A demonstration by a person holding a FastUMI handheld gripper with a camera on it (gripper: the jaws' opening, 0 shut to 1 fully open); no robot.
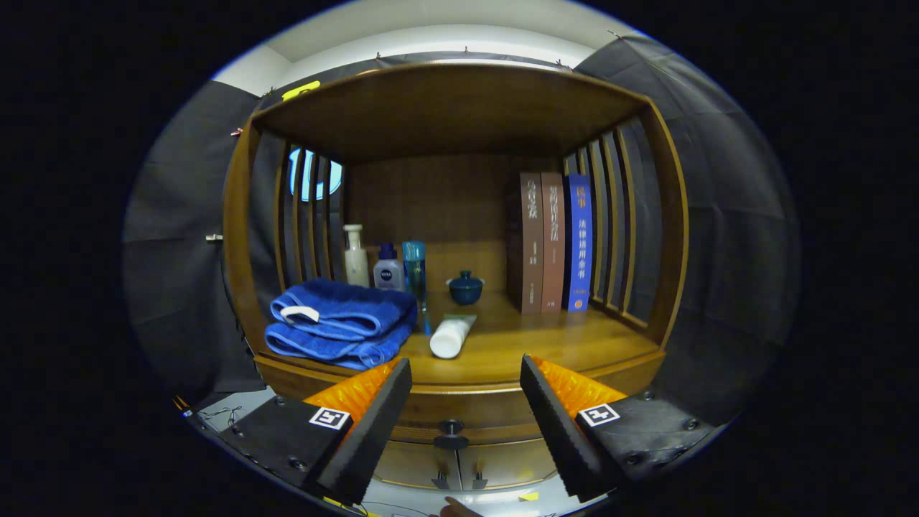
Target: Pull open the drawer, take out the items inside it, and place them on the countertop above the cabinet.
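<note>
Three books (551,240) stood upright side by side against the slatted right side — two brown, one blue. A small dark lidded pot (465,287) sat just left of them. Along the back left stood a cream pump bottle (355,256), a squat bottle with a blue cap (388,268) and a tall clear blue bottle (414,267) — close together, behind a folded blue towel (339,323).
</note>
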